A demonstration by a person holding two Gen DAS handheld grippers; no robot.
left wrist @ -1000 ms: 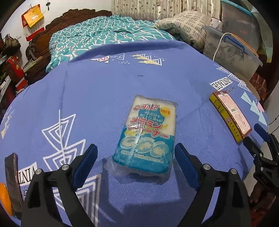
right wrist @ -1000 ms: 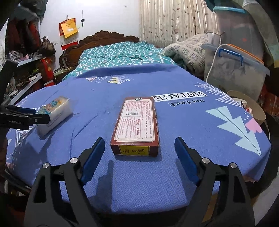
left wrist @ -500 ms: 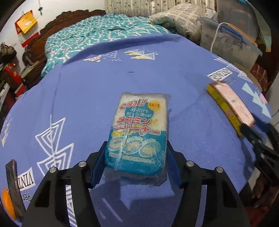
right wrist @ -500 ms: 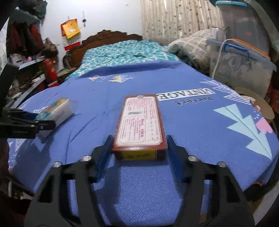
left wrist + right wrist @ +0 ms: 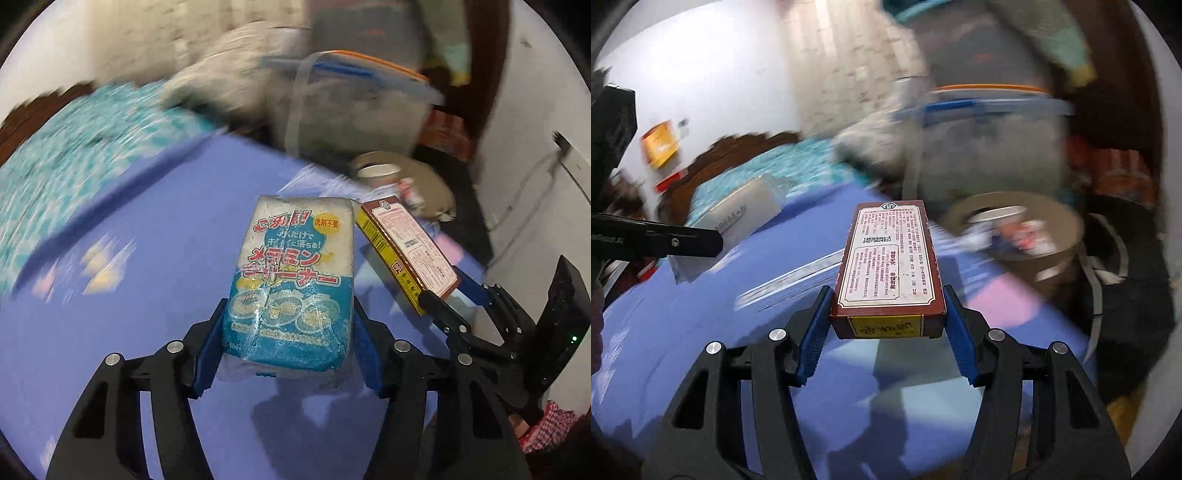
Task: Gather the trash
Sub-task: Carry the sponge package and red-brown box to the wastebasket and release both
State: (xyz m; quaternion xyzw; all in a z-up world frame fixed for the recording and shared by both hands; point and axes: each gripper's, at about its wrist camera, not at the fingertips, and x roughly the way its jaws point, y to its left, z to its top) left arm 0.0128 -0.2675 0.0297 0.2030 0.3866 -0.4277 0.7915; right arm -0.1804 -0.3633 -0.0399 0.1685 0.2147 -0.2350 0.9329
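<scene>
My left jaws (image 5: 286, 354) are clamped on the near end of a soft white-and-blue plastic-wrapped sponge pack (image 5: 291, 280) printed with red lettering, and my right jaws (image 5: 886, 334) are clamped on the near end of a flat, stiff, dark red cardboard box (image 5: 891, 258) with a pale printed label on top and a yellow end panel. Both things hang clear of the blue patterned cloth (image 5: 129, 266) covering the surface beneath them, each jutting forward from its blue ribbed pads (image 5: 812, 336). I judge the sponge pack light and squashy: its sides give a little where the pads press, and its clear film is wrinkled and slick, so it could creep in the grip if I swing it hard. Holding it across the short width near one end seems enough for its weight, though the far end may droop. The box looks rigid and nearly weightless, with crisp edges and flat sides that give the pads a true bearing; too much squeeze could crush it if it is empty. Beyond the cloth's far edge stands a round brown paper bin (image 5: 1045, 236) that already holds crumpled wrappers, a likely place for both. The background is too smeared with blur for me to tell finer detail.
</scene>
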